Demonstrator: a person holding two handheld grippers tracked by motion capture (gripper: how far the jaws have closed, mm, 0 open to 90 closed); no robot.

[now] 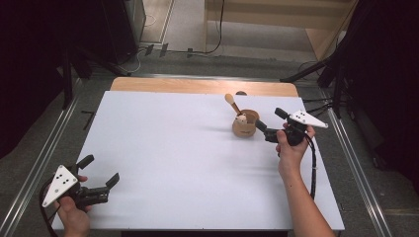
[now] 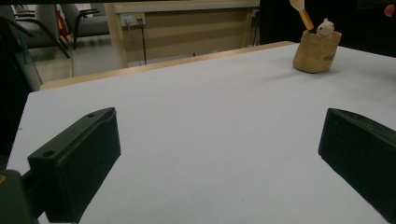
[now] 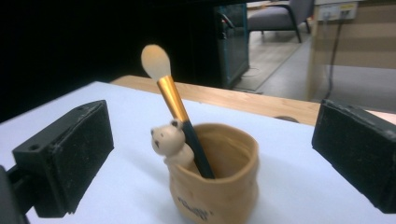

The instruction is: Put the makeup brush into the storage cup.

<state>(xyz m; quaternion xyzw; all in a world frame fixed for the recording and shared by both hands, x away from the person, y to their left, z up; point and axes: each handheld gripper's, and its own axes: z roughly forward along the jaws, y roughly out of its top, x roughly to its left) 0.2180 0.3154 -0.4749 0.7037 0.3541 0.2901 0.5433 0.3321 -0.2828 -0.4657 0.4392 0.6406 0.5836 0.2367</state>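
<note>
A small tan sack-shaped ceramic pot (image 1: 244, 126) stood upright on the right half of the white tabletop (image 1: 188, 158), toward the far edge. In the right gripper view its rim was wide and rounded, and dark lettering ran across the lower front of its body (image 3: 219, 186). A tiny cream bear figure (image 3: 169, 142) clung to the rim on the side nearer the camera's left. A makeup brush with a pale rounded head, gold ferrule and dark handle (image 3: 175, 105) stood in the pot, its handle down inside and its head leaning up and away over the bear.

The right gripper (image 1: 269, 123), held in the person's right hand (image 1: 291, 145), sat just beside the pot on its right. Its two black jaws were spread wide, and in its own view the pot stood between them without touching either pad. A black cable (image 1: 313, 168) trailed back along the forearm.

The left gripper (image 1: 101, 173) rested low at the near left corner of the table, well apart from the pot, held in the left hand (image 1: 74, 217). Its jaws were also spread, with bare tabletop between them.

Beyond the white surface a strip of light wood edge (image 1: 202, 86) showed along the far side.
</note>
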